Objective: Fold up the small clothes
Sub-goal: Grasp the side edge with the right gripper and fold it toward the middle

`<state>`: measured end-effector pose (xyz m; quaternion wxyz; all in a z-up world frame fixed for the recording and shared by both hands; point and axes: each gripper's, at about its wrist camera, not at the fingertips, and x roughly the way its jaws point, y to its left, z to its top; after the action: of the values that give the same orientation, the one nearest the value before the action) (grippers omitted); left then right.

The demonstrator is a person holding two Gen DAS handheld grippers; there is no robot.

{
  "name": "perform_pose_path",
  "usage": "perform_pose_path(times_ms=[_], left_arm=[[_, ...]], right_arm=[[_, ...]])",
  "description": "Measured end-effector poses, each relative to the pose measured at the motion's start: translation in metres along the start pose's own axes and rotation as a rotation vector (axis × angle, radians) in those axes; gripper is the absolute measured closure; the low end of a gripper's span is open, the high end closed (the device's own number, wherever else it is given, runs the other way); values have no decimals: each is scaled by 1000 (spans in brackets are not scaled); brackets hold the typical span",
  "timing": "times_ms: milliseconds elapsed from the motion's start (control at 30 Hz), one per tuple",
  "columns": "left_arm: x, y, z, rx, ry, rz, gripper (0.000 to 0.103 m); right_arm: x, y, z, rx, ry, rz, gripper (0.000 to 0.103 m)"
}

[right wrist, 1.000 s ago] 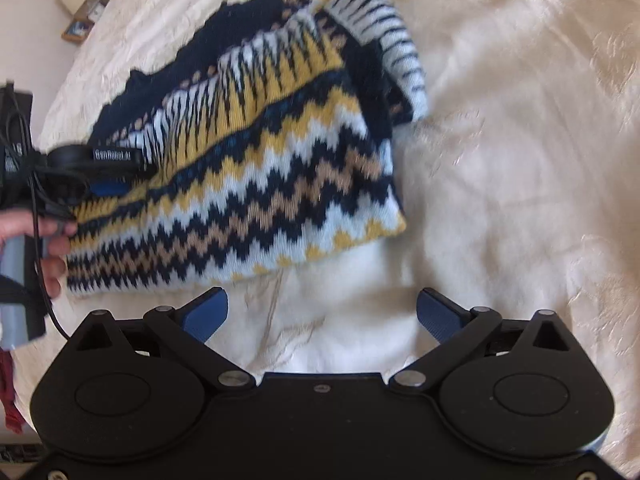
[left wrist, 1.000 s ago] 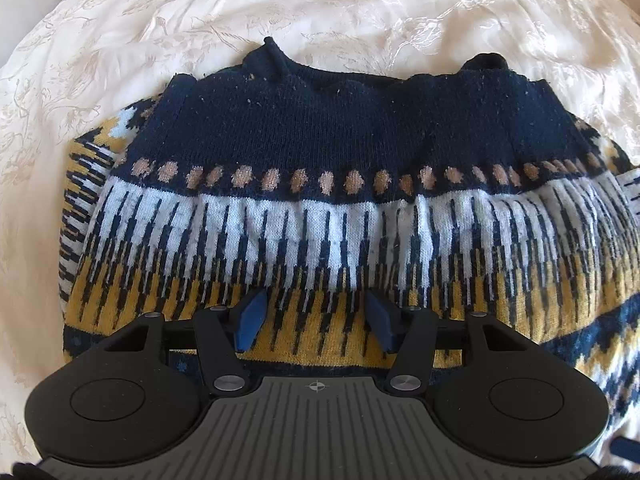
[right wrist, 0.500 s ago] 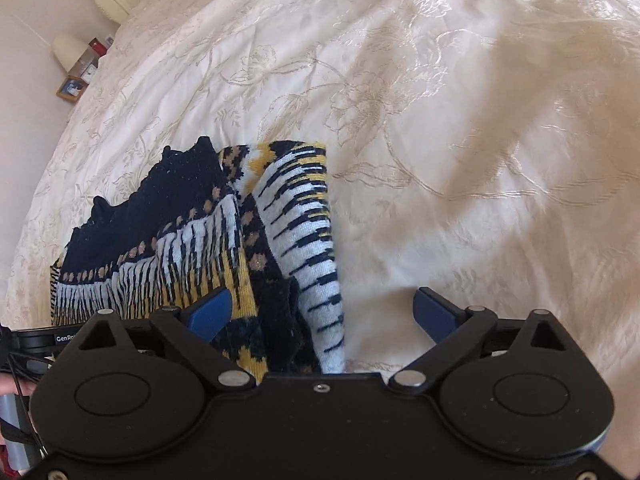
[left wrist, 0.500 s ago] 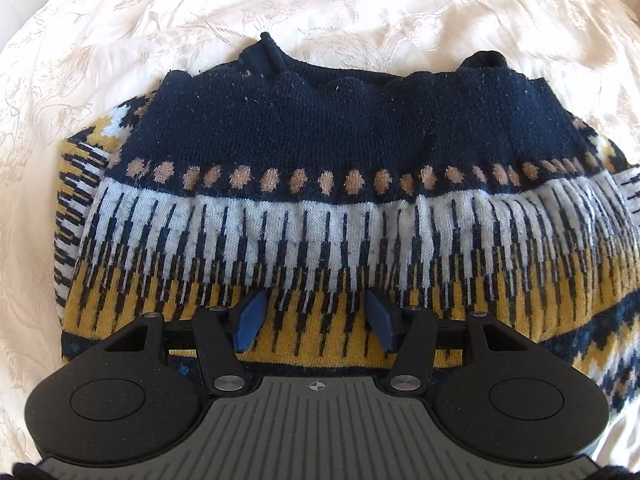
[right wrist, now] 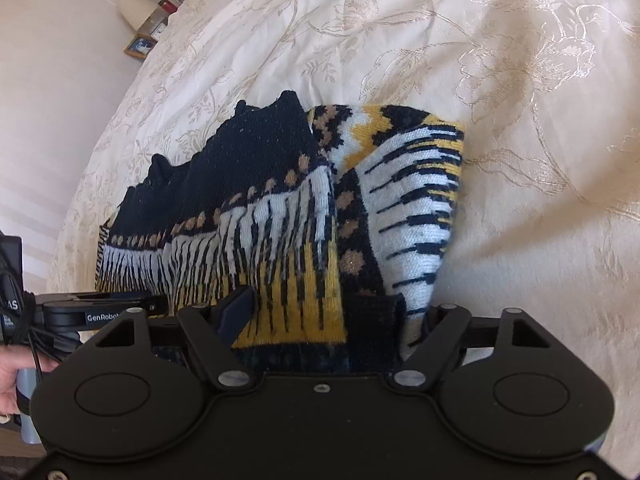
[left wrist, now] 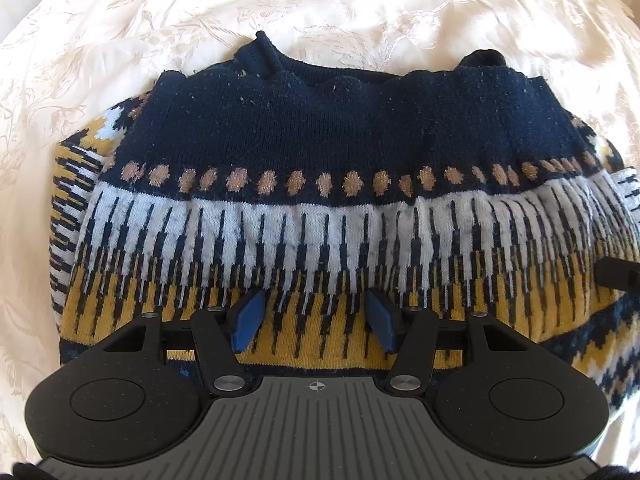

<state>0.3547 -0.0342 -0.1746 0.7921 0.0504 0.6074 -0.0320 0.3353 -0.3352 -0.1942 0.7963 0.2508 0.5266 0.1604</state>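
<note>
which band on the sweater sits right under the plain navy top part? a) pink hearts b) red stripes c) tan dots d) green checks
c: in the left wrist view the sweater shows a row of tan dots directly below its solid navy section, with white and yellow spikes further down.

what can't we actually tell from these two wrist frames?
- Right tool: its right fingertip is buried in the sweater; closure on the fabric unconfirmed, right wrist view.
- Sweater hem: hidden behind the left tool body in the left wrist view and the right tool body in the other.
- Picture frame contents: too small, right wrist view.
- Person's hand: cut off by the left edge.
</note>
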Motion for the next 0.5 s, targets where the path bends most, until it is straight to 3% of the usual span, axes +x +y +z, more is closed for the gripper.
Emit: perform_pose_path(times_ms=[67,167,333,500], left_arm=[[1,0,0,5,-1,-4,49],[-1,0,2,11,6,-22,49],[-22,7,-3,-18,-11,-79,52],[-42,5,-32,-25,-60,-101,52]], right_arm=[[-2,0,1,6,-5,-20,47],[-7,2,1,23,-18,-29,60],[-12,16,0,28,-39,-59,66],[-18,31,-2,25,-62,-85,67]])
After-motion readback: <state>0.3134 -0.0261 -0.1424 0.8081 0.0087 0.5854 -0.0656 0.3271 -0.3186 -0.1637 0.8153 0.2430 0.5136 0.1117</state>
